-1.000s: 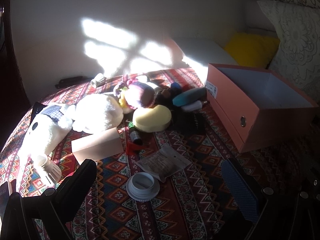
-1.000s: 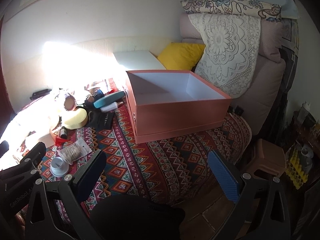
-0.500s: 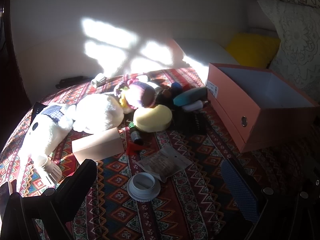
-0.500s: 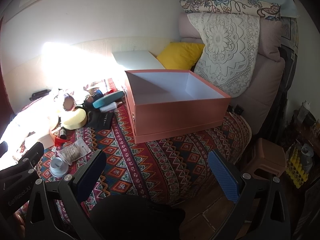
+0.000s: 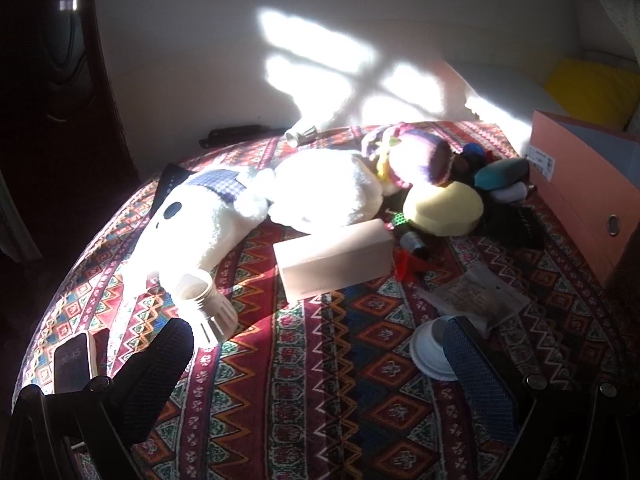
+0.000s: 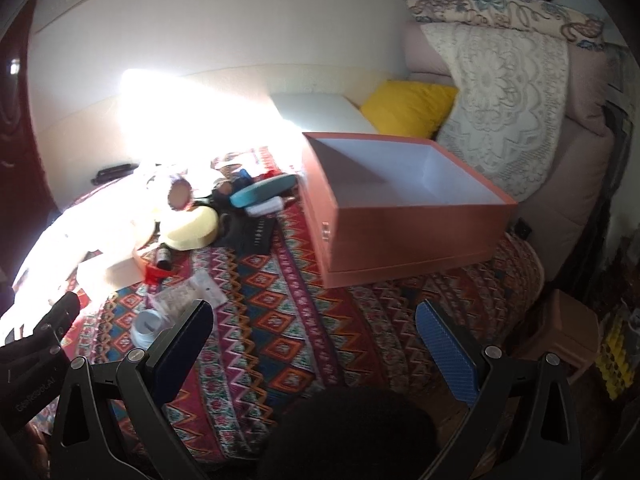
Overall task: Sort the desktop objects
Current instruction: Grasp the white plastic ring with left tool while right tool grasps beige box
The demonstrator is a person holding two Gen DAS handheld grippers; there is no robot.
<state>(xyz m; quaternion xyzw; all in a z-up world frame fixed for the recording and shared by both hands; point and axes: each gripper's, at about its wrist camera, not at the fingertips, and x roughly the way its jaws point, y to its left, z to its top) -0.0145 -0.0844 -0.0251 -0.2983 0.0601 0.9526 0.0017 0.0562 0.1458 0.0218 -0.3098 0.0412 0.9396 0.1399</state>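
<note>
A patterned cloth table [image 5: 320, 380] carries a pile of objects. A white plush toy [image 5: 224, 216], a pink rectangular box [image 5: 334, 260], a yellow round sponge [image 5: 444, 208], a white ribbed cup [image 5: 204, 304], a white lid [image 5: 430, 354] and a clear packet [image 5: 476, 294] lie on it. An empty open orange box [image 6: 404, 200] stands at the right; it also shows in the left wrist view [image 5: 584, 184]. My left gripper [image 5: 316, 344] is open above the cloth, near the cup and lid. My right gripper [image 6: 312, 328] is open and empty, in front of the orange box.
A phone [image 5: 72, 364] lies at the table's near left edge. A teal case [image 6: 264, 192] and dark small items sit beside the orange box. A yellow cushion [image 6: 408, 108] and lace pillow [image 6: 504, 96] lie behind. A brown stool [image 6: 560, 332] stands on the floor at right.
My left gripper has swung left and closer to the table; the plush, cup and pink box now fill its view. My right gripper has moved in towards the table. Both stay open.
</note>
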